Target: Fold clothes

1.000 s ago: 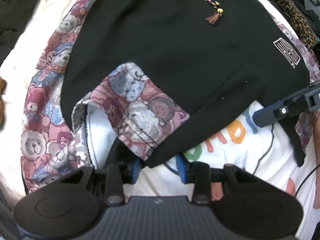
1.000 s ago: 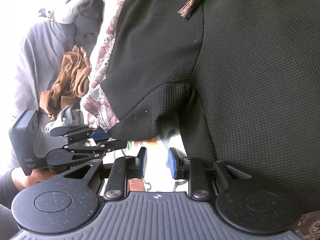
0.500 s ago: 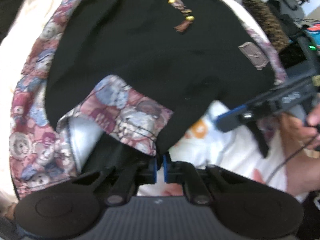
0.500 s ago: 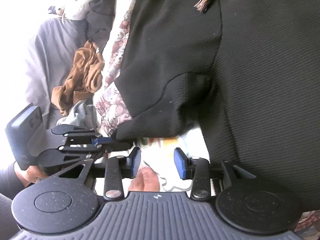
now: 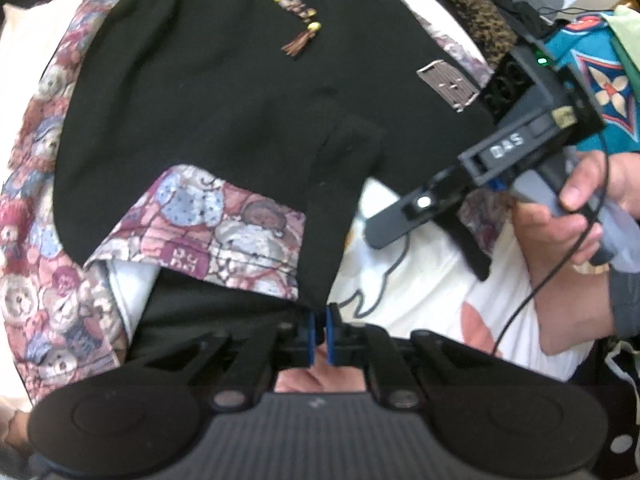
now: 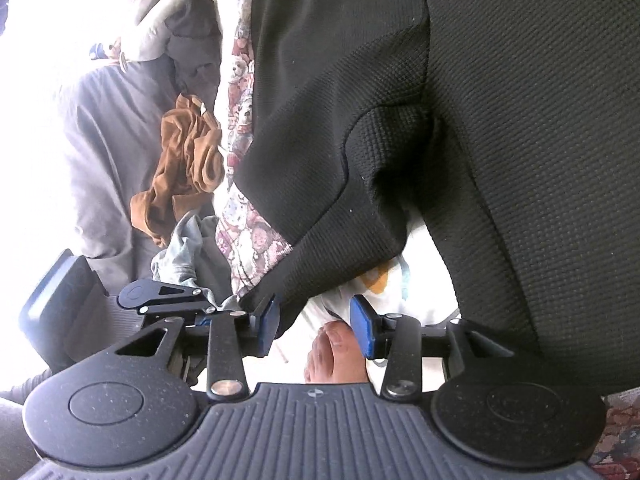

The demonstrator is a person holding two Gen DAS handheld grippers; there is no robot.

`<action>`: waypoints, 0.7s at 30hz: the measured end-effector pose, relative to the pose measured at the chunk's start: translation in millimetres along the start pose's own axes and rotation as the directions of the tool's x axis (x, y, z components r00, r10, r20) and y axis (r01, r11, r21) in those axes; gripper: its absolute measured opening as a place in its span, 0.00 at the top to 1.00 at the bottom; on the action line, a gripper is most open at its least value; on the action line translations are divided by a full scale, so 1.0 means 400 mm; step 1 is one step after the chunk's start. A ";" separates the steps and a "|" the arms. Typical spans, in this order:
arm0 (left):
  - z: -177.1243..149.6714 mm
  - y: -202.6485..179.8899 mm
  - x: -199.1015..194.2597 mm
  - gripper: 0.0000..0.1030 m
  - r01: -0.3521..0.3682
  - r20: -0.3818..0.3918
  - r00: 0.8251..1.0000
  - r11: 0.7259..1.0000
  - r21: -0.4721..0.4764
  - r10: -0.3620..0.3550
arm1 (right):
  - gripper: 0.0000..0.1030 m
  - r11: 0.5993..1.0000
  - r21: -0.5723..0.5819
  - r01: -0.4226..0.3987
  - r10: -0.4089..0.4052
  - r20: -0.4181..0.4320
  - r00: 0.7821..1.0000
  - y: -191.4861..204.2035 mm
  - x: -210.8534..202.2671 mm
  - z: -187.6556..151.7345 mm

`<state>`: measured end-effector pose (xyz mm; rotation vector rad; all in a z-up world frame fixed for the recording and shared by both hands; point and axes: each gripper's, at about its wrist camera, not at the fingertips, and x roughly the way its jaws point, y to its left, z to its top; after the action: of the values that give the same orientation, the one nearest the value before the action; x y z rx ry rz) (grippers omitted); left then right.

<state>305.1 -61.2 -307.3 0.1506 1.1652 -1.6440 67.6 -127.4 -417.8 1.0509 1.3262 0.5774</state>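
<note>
Left claw point(image 5: 319, 334): jaws drawn almost together, blue pads near touching; the lowest tip of the black hem hangs right at the pad tips, but whether cloth is pinched between them cannot be told.
Right claw point(image 6: 314, 326): jaws partly apart and just been opening; nothing pressed between the pads. The left pad sits against the edge of the black hem; the right pad stands clear over the white cloth.
Black shorts point(image 5: 224, 92): spread flat in the middle of the bed, waistband toward the far edge, leg hems toward the near edge. One leg hem is turned up, showing a teddy-bear print cuff point(image 5: 224, 224).
Drawstring point(image 5: 298, 36): braided, with yellow beads and a brown tassel, lying on the shorts near the waistband.
Label point(image 5: 448, 84): pale woven patch on the right side of the shorts.
Teddy-bear cloth point(image 5: 36, 184): patterned fabric under the shorts, showing along the bed's left side.
White printed cloth point(image 5: 420, 280): beneath the hems at the near edge, with coloured shapes.
Right hand point(image 5: 576, 216): wrapped round the right claw's handle, a thin black cable crossing it.
Brown garment point(image 6: 188, 172): crumpled at the bed's left edge, apart from the shorts.
</note>
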 end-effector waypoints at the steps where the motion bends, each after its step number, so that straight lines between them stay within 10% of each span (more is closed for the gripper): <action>1: -0.003 0.006 -0.001 0.94 -0.002 0.021 1.000 0.999 -0.046 0.003 | 0.59 1.000 -0.003 0.003 -0.003 -0.001 1.000 0.001 0.002 0.000; 9: 0.001 0.048 0.028 0.68 0.071 0.123 0.991 0.974 -0.215 -0.045 | 0.59 1.000 0.004 0.023 -0.023 -0.006 1.000 -0.008 0.010 -0.003; 21: -0.020 0.052 0.021 0.96 0.239 0.311 0.940 0.918 -0.317 -0.137 | 0.59 1.000 0.019 0.010 -0.009 -0.017 1.000 -0.014 0.021 -0.004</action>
<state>314.4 -59.9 -329.1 -0.4275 1.2562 -1.5319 66.7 -122.6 -426.5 1.0570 1.3533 0.5683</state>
